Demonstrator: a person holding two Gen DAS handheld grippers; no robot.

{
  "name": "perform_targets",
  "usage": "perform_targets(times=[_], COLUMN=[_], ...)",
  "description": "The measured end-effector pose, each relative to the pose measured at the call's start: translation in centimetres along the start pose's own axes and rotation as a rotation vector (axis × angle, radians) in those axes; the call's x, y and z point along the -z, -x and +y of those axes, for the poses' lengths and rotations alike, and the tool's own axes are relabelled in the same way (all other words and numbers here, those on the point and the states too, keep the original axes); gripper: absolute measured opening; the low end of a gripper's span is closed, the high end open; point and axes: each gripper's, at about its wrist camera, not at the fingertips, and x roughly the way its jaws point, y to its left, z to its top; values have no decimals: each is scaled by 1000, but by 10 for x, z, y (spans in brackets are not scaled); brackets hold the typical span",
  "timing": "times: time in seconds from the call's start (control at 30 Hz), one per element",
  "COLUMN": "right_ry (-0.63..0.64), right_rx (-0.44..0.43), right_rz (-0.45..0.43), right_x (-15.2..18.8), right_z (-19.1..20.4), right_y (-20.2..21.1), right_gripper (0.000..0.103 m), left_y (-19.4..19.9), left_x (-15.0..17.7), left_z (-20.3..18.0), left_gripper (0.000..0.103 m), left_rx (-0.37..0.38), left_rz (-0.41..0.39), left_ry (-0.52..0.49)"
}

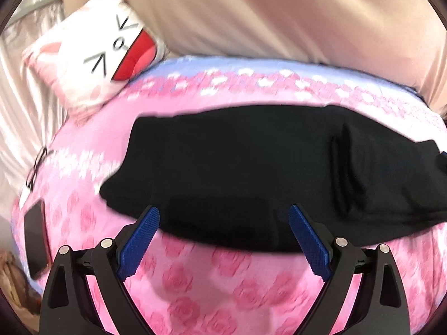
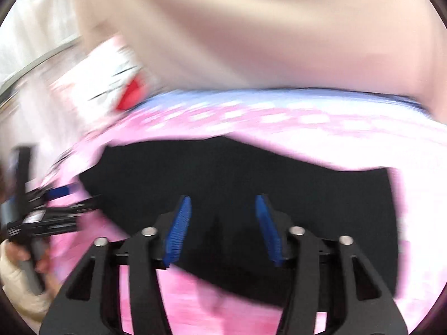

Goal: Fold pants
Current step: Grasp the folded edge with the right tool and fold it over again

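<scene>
Black pants [image 1: 251, 167] lie folded in a compact stack on a pink rose-print bedsheet [image 1: 209, 284]. My left gripper [image 1: 223, 212] is open and empty, its blue pads [image 1: 139, 243] hovering over the near edge of the pants. In the blurred right wrist view the pants [image 2: 237, 178] fill the middle. My right gripper [image 2: 223, 203] is open and empty above them. The left gripper also shows at the left edge of the right wrist view [image 2: 60, 192], held in a hand.
A white cat-face pillow [image 1: 92, 55] lies at the back left of the bed. A beige curtain or cover [image 1: 279, 14] hangs behind. A dark phone [image 1: 35, 243] and black glasses [image 1: 37, 167] lie at the bed's left edge.
</scene>
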Motion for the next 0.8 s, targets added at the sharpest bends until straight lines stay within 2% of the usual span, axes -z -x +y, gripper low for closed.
perform_targets(times=[0.03, 0.07, 0.13, 0.2, 0.27, 0.3, 0.37, 0.43, 0.5, 0.53, 0.6, 0.67, 0.7, 0.77, 0.8], right_ry=[-37, -73, -132, -138, -136, -156, -266, -289, -219, -181, -121, -63, -61, -63, -38], right_rx=[53, 99, 164, 208, 255, 246, 193, 172, 151, 152, 188, 270, 252, 92, 57], right_rz=[-3, -4, -4, 15, 82, 153, 120, 65, 28, 39, 147, 125, 120, 71, 82], right_x=[-2, -4, -5, 0, 12, 22, 25, 17, 3, -2, 0, -5, -10, -21, -23], right_z=[-20, -39, -72, -90, -105, -116, -131, -126, -109, -103, -100, -85, -73, -40, -24], right_y=[4, 7, 11, 5, -15, -38, -33, -18, -15, -26, -65, -74, -70, -64, -67], right_gripper=[28, 24, 24, 24, 24, 24, 28, 28, 28, 28, 29, 31, 31, 31, 31], left_y=[1, 1, -6, -17, -40, -52, -74, -72, -67, -64, -59, -55, -51, -45, -43], left_x=[-9, -15, -29, -37, -40, -39, -34, -31, -31, -30, -27, -22, -18, -10, -6], left_z=[-9, -17, -39, -59, -81, -88, -93, -83, -74, -65, -50, -33, -26, -13, -7], left_gripper=[92, 92, 92, 92, 92, 92, 94, 96, 95, 95, 95, 95, 95, 95, 95], left_rx=[14, 28, 47, 65, 1, -31, -108, -112, -129, -134, -128, -109, -91, -93, -103], left_rz=[-19, -32, -46, -51, -14, 2, 40, 20, 22, 17, 28, 51, 52, 57, 60], left_ry=[-15, -29, -59, -86, -121, -138, -149, -114, -100, -78, -36, 8, 6, 25, 35])
